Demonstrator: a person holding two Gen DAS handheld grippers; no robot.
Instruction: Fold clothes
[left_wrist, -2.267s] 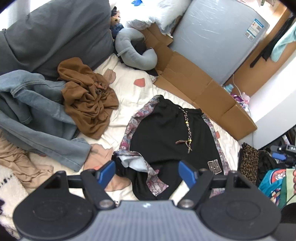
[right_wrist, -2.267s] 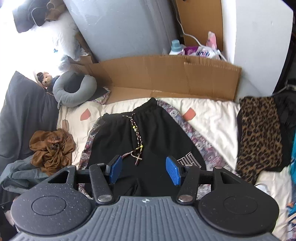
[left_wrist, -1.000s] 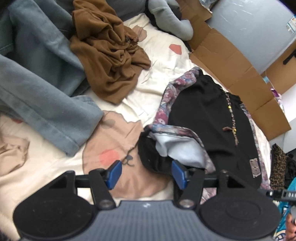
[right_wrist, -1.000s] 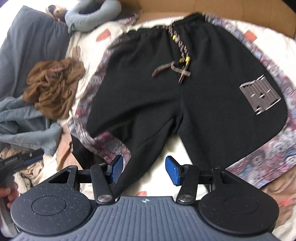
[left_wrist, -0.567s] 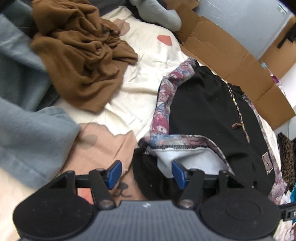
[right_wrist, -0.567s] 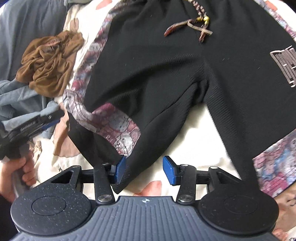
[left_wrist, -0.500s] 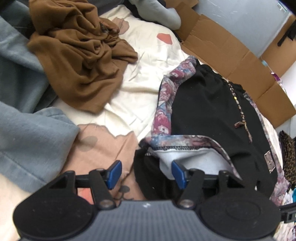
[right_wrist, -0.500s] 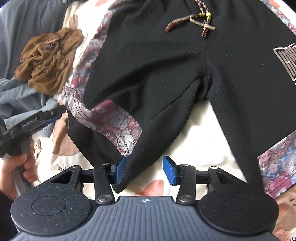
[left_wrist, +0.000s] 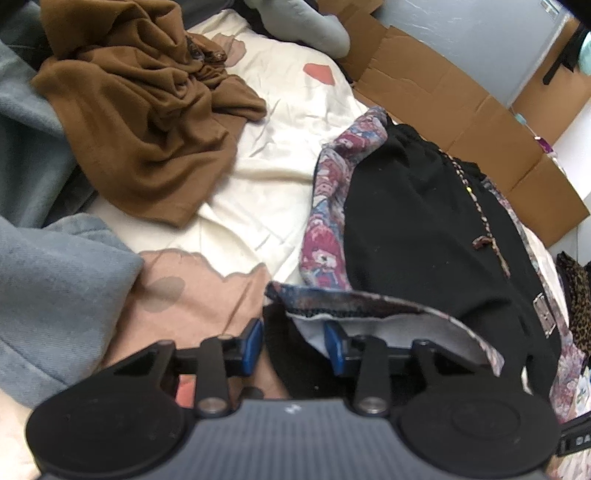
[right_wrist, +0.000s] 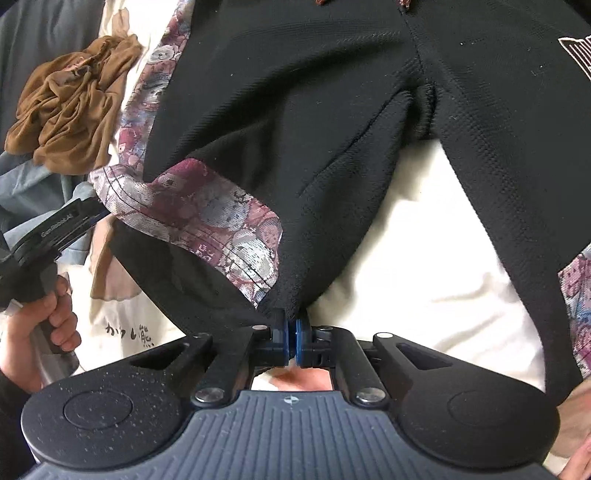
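Black shorts (left_wrist: 424, 221) with floral side panels lie flat on the cream bedsheet (left_wrist: 273, 177); one leg hem is folded back, showing a grey lining. My left gripper (left_wrist: 293, 345) is open, its blue pads either side of that folded hem corner. My right gripper (right_wrist: 291, 334) is shut on the inner hem corner of the same leg of the shorts (right_wrist: 295, 122). The left gripper also shows at the left of the right wrist view (right_wrist: 55, 229), held by a hand.
A crumpled brown garment (left_wrist: 140, 110) and grey-blue jeans (left_wrist: 48, 277) lie to the left. Cardboard (left_wrist: 461, 110) lines the far bed edge. A leopard-print cloth (left_wrist: 576, 291) lies at the right.
My right gripper has closed on the shorts' leg hem. My left gripper has moved forward so the folded hem corner sits between its narrowed jaws.
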